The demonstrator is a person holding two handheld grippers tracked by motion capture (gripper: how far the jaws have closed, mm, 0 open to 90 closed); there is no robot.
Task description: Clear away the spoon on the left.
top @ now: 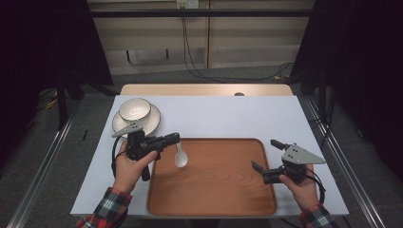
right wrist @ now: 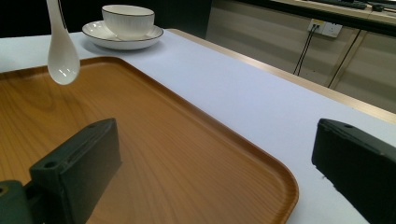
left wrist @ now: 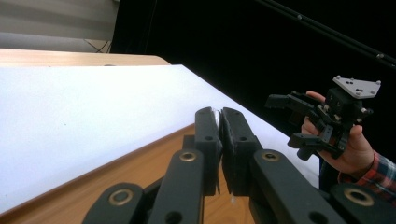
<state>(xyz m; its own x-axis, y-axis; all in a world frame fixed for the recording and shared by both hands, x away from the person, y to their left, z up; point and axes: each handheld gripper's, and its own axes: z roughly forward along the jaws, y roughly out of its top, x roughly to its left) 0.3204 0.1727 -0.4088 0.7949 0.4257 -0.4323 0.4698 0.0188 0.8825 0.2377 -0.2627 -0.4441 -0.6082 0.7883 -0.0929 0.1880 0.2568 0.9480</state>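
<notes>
One spoon (top: 181,158), white and glossy, ceramic by the look of it, with a rounded oval bowl end: it hangs over the upper left part of the wooden tray (top: 214,190) in the high view, handle end up between the jaws of your left claw (top: 174,137). That claw is clamped tight on the handle; in the left gripper view the two black jaws stand almost together with a sliver of white between the pads. In the right gripper view the spoon dangles at upper left, its bowl end clear of the tray surface. One tray, rectangular with rounded corners and a low raised rim, warm brown with visible wood grain, centre and lower part of the high view. One bowl (top: 135,109), white with a dark thin rim and faint vertical ribbing, sits in one plate (top: 153,119) of the same white with dark edging, at the left of the frame just above your left hand. One worktop (top: 247,116), covered by a smooth matte white sheet, a pale wood edge showing at the far side. Your right claw (top: 268,155) sits at the tray's right edge, jaws spread wide, nothing between them. Two plaid sleeves at the bottom corners.
</notes>
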